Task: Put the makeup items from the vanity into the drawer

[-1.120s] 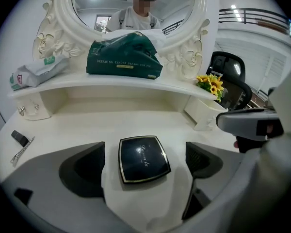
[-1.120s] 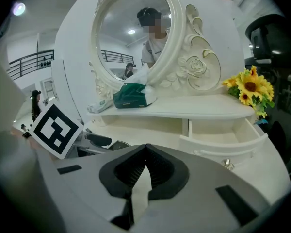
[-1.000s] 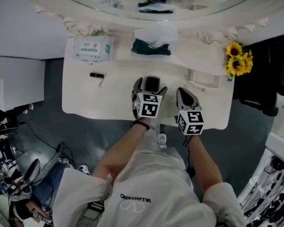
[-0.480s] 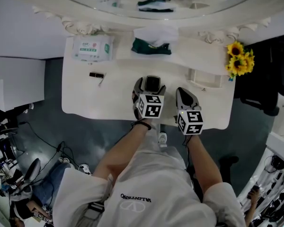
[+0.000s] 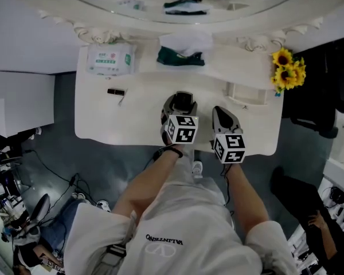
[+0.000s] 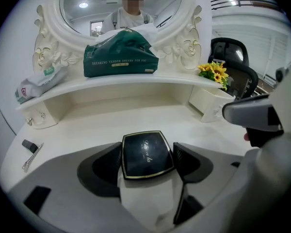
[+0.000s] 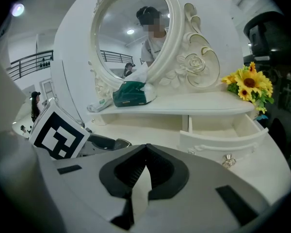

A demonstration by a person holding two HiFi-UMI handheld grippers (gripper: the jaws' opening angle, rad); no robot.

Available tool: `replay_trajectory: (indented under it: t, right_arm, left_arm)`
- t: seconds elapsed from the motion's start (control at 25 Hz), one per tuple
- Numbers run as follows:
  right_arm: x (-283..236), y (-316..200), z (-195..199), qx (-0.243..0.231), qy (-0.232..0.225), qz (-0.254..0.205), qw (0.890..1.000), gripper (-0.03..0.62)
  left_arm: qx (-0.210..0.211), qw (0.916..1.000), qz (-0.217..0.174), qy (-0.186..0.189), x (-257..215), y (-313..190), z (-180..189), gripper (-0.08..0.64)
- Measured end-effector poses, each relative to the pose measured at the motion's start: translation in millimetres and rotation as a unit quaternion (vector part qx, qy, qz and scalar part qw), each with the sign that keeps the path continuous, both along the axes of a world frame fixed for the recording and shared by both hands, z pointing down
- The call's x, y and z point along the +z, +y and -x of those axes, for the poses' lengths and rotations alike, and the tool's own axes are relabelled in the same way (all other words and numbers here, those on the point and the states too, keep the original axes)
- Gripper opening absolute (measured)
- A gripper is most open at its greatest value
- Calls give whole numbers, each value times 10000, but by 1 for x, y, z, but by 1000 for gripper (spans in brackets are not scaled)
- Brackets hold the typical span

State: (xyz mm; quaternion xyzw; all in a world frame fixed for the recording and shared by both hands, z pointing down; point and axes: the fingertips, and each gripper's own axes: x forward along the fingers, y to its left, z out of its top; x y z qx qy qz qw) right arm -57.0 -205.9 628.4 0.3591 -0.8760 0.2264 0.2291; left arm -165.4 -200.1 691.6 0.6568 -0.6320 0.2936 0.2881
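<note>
A black square compact (image 6: 146,152) with a gold rim lies on the white vanity top (image 5: 103,119) near its front edge. My left gripper (image 6: 148,155) reaches down over it; its jaws have just been closing, and both pads now touch the compact's sides (image 5: 184,101). Just right of it, my right gripper (image 5: 225,118) hovers shut with nothing in it (image 7: 145,152). The small drawer (image 7: 218,140) stands pulled open at the right (image 5: 246,101). A short black tube (image 5: 116,91) and a thin stick (image 6: 31,157) lie at the left.
On the raised shelf sit a green tissue pack (image 6: 120,59), a white wipes pack (image 5: 109,59) and sunflowers (image 5: 286,70). An ornate oval mirror (image 7: 131,38) rises behind. A dark chair (image 6: 233,57) stands to the right of the vanity.
The left gripper's jaws have narrowed from wide open until they meet the compact's sides. Neither hand has shifted. A person has come into the floor area at lower right.
</note>
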Motion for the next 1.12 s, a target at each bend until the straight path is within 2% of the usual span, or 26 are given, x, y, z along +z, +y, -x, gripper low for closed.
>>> replay_trajectory:
  t: [0.16, 0.28, 0.48, 0.84, 1.12]
  right_arm:
    - [-5, 3, -6, 97, -68, -25, 9999, 9]
    - [-12, 6, -17, 219, -108, -71, 9997, 9]
    - [-24, 3, -48, 630, -138, -188, 9977, 9]
    - [-46, -1, -132, 1609, -80, -427, 9860, 9]
    - [-59, 1, -176, 2046, -85, -536, 9773, 9]
  left_arm:
    - [19, 9999, -9, 107, -5, 6, -1, 333]
    - [199, 9995, -53, 229, -18, 10, -16, 331]
    - [702, 9963, -279, 401, -46, 3, -63, 331]
    - [1559, 9837, -668, 594, -82, -16, -154, 333]
    - [1880, 9773, -759, 611, -97, -22, -195, 333]
